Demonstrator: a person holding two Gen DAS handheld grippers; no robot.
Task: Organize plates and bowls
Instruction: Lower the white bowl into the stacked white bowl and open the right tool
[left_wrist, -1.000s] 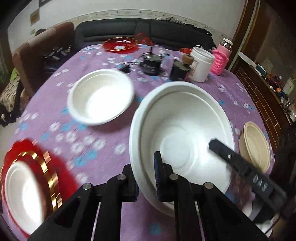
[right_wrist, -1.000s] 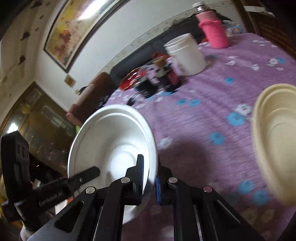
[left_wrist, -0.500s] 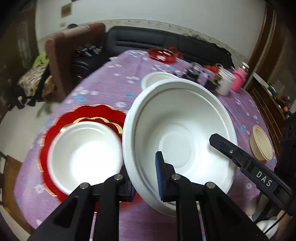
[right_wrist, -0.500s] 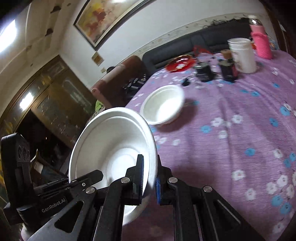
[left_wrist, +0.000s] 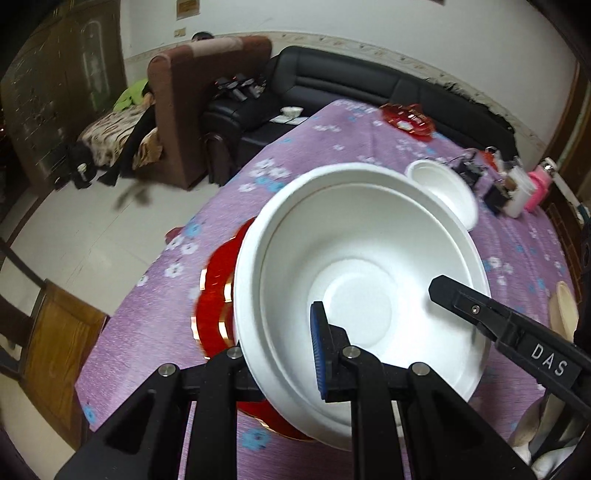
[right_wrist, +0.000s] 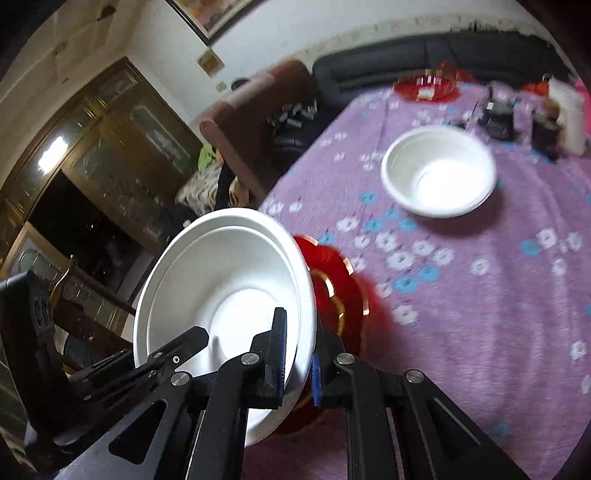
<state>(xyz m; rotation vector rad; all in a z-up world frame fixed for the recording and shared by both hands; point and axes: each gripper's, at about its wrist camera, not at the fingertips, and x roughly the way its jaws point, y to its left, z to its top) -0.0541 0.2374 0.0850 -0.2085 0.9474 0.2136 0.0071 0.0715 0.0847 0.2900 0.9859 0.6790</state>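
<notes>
- I have the large white foam bowl (left_wrist: 354, 295) pinched between both tools: the left gripper (left_wrist: 284, 354) has its fingers narrowed onto the near rim, one outside the wall and one inside.
- The right gripper (right_wrist: 297, 354) clamps the opposite rim the same way, fingers nearly together with only the thin wall between them. Two grips on opposite edges look sensible to me, since a light, wide bowl like this would flex or swing from one pinch.
- The bowl hangs tilted above the bench (right_wrist: 480, 295), which wears a purple cloth with white and blue flowers, and sits over the red scalloped plate with gold trim (left_wrist: 216, 295) near the bench's edge.
- In the left view a second white rim (left_wrist: 332, 173) peeks out just behind the held bowl's far edge; I judge that to be another bowl resting on the red plate, though most of it is hidden.
- I read this as nesting: the held bowl looks lined up to go down into the one below, but I cannot tell whether they touch.
- A smaller white foam bowl (right_wrist: 437, 171) stands alone further along the bench, well apart, not yet stacked.
- My worry is the tilt: lowered unevenly, the rim could catch.
</notes>
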